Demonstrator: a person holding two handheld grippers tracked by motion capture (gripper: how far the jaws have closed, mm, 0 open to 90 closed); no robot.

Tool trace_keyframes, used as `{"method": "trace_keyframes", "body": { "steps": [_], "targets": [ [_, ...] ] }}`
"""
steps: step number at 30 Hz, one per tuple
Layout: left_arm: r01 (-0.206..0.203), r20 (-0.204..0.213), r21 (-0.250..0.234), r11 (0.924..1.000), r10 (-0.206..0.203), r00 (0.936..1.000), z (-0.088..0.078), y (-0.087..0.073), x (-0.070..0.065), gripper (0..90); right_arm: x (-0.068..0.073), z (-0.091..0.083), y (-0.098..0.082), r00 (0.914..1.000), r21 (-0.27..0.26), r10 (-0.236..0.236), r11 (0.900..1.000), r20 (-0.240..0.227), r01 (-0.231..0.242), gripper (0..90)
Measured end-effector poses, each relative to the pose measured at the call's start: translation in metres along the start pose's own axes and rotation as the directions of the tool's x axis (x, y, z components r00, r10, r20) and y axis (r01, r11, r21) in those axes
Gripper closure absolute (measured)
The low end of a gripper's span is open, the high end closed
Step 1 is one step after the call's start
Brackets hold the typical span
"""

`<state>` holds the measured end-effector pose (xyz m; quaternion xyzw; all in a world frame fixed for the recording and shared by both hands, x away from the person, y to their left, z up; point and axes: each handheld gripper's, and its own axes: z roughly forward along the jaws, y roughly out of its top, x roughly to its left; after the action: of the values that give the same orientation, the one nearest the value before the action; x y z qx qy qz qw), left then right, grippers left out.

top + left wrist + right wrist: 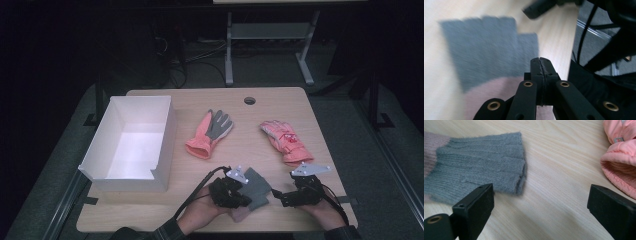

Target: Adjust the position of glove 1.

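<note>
Three gloves on the table [200, 210], one white box [131, 145] at the left edge. Grey knit glove [255, 189] with a pink cuff lies at the near edge between my two grippers. Coral glove with a grey palm [210, 133] sits mid-table; pink padded glove [284, 141] to its right, well apart from the grey one. My left gripper [541, 60]: jaws pressed fully together, nothing between them, tips over the grey glove's edge. My right gripper [540, 205]: jaws wide apart, holding nothing, just beside the grey glove's finger end.
</note>
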<state>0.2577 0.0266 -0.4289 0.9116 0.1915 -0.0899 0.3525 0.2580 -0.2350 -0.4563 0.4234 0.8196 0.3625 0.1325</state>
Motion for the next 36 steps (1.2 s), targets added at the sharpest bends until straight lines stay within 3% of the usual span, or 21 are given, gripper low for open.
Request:
{"method": "trace_keyframes", "body": {
  "steps": [3,9,14,19,25,28,30,36],
  "targets": [
    [-0.001,0.026,0.028,0.9996,0.001,0.9997,0.01,-0.005,-0.006,89.6,0.0,0.0,0.0,1.0,0.001,0.004,1.0,-0.001,-0.004,6.6],
    [-0.011,0.0,0.076,0.997,0.012,0.9999,0.017,-0.01,-0.006,89.6,-0.001,0.0,0.0,1.0,0.002,0.001,1.0,0.0,-0.001,6.6],
    [0.001,-0.032,0.075,0.9972,0.002,0.9995,0.007,-0.015,0.002,89.6,-0.001,0.001,0.0,1.0,0.0,0.0,1.0,-0.001,0.0,6.7],
    [0.0,-0.101,0.088,0.9962,0.009,0.9948,-0.005,-0.019,0.012,89.5,-0.001,0.001,0.0,1.0,0.001,0.003,1.0,0.0,-0.003,6.6],
    [-0.015,-0.097,0.065,0.9978,0.021,0.995,-0.02,-0.022,0.019,89.3,-0.001,0.001,0.0,1.0,0.004,0.004,1.0,-0.001,-0.004,6.7],
    [-0.075,-0.073,0.042,0.9963,0.078,0.9943,-0.03,-0.016,0.021,81.9,-0.001,0.001,0.0,1.0,0.005,0.003,1.0,0.0,-0.003,6.6],
    [-0.117,-0.072,0.037,0.9924,0.12,0.9902,-0.036,-0.01,0.025,74.6,-0.001,0.002,-0.001,1.0,0.005,0.003,1.0,0.001,-0.003,6.6],
    [-0.158,-0.057,0.051,0.986,0.161,0.9853,-0.031,0.004,0.046,37.7,0.0,0.003,0.0,1.0,0.01,0.0,1.0,0.002,0.0,6.7]
  ]
}}
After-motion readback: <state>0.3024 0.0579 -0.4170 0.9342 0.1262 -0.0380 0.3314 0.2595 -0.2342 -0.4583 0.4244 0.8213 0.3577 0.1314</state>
